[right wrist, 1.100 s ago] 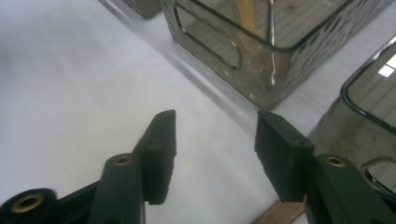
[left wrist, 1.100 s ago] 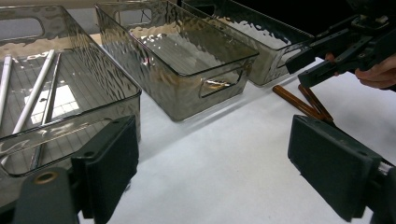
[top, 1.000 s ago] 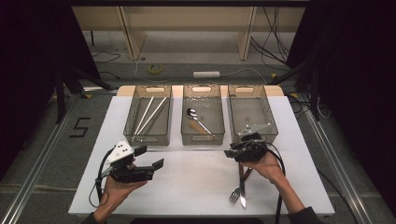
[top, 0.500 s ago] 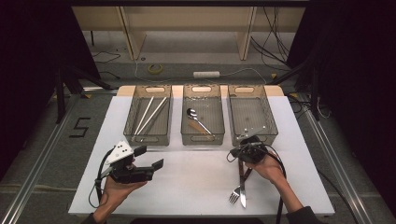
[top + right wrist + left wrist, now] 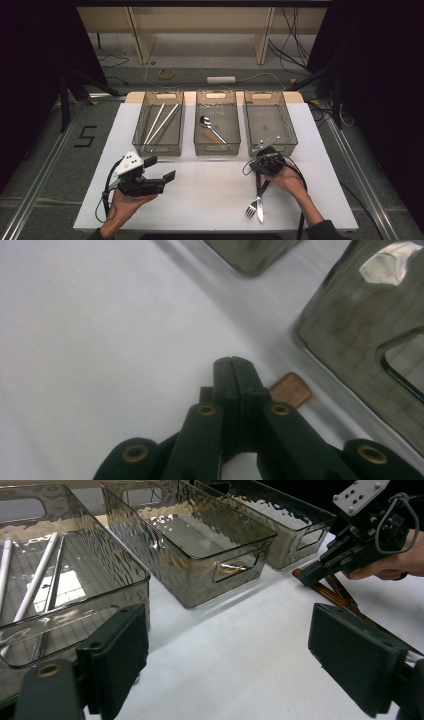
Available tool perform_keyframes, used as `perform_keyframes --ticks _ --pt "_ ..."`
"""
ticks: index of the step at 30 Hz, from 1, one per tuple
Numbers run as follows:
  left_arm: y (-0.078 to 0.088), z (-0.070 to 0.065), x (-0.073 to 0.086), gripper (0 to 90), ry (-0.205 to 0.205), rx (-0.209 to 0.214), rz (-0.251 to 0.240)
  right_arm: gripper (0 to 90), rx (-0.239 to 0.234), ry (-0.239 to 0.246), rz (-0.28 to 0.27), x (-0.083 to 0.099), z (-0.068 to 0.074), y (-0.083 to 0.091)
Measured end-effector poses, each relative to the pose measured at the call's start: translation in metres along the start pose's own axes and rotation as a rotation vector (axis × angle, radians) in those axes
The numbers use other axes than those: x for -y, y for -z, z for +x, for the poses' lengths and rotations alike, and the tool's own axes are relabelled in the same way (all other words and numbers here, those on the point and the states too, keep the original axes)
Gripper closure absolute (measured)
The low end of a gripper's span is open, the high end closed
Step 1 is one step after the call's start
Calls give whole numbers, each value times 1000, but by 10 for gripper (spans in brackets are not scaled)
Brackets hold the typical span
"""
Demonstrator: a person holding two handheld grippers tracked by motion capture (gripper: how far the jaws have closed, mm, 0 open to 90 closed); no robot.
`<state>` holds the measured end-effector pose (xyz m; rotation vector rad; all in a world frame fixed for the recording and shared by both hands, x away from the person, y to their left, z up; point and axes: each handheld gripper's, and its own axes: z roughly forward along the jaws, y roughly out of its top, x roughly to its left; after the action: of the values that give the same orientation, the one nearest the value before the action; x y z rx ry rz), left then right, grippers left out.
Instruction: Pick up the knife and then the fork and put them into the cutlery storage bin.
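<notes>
A fork (image 5: 251,209) and a knife (image 5: 259,207) with brown wooden handles (image 5: 262,187) lie crossed on the white table (image 5: 200,200) at the front right. My right gripper (image 5: 259,173) points down at the far end of those handles, jaws pressed together. In the right gripper view the shut gripper (image 5: 233,363) rests on the table with a brown handle end (image 5: 290,389) just behind its tips; nothing shows between them. My left gripper (image 5: 160,168) is held at the front left, open and empty, its pads (image 5: 117,650) wide apart.
Three smoky clear bins stand in a row at the back. The left bin (image 5: 159,150) holds white chopsticks (image 5: 161,122), the middle bin (image 5: 216,150) a spoon (image 5: 210,125), and the right bin (image 5: 292,135) looks bare. Bare table lies between the grippers.
My right gripper has come a little toward the person, from the right bin's front wall down onto the handle ends. The left gripper has stayed put.
</notes>
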<state>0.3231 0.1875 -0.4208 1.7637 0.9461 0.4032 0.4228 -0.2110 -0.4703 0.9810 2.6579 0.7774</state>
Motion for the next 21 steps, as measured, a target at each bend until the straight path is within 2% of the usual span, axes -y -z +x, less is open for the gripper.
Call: perform_keyframes --ticks 5,14,21 --pt "0 -1 0 159 -7 1 0 900 18 8 20 1 -1 -1" --pt "1 -1 1 159 -13 1 4 900 37 -46 66 7 -9 7" --pt "1 0 1 159 -17 -2 4 900 50 -104 103 22 -17 21"
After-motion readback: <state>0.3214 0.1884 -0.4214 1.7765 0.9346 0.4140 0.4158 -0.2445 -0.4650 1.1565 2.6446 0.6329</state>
